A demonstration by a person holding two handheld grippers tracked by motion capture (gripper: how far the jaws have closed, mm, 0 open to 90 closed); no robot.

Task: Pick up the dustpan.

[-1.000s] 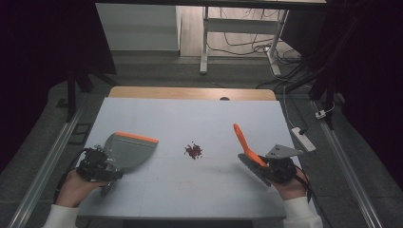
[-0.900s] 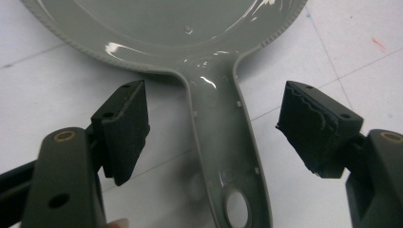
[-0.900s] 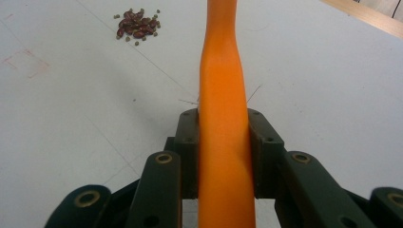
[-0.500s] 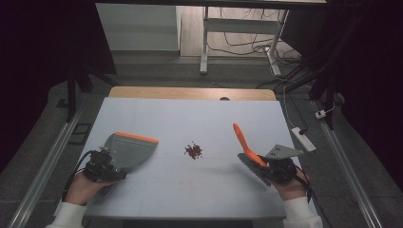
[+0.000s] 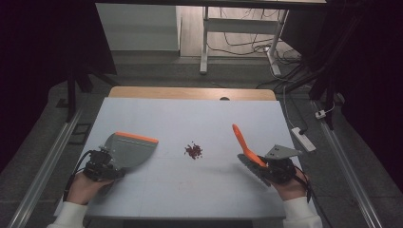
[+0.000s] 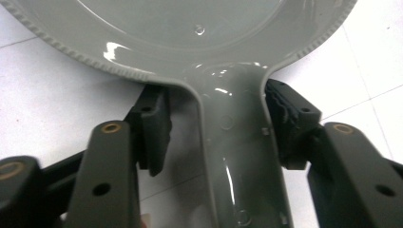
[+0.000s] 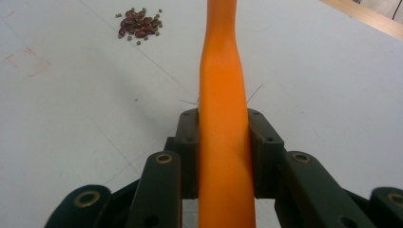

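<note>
A grey dustpan [image 5: 128,151] with an orange lip lies flat at the table's left. My left gripper [image 5: 105,165] is at its handle [image 6: 233,156]. The jaws have just been closing around that handle. One pad [image 6: 290,123] touches its side, while the other pad [image 6: 154,128] stands a little off it. My right gripper [image 5: 268,170] is shut on the orange handle of a brush [image 5: 242,140], which slants up and away, dark bristles low by the gripper. Both pads press that brush handle [image 7: 221,80]. A small pile of red-brown beans [image 5: 193,150] lies mid-table between the tools, the beans [image 7: 139,24] ahead of the brush.
The white table [image 5: 190,114] has a wooden strip [image 5: 190,92] along its far edge. A white power strip [image 5: 304,138] lies on the floor to the right. Metal rails run along both sides, and desk legs and cables stand beyond.
My left hand has shifted slightly at the dustpan's handle. The right hand, the brush and the beans have not moved.
</note>
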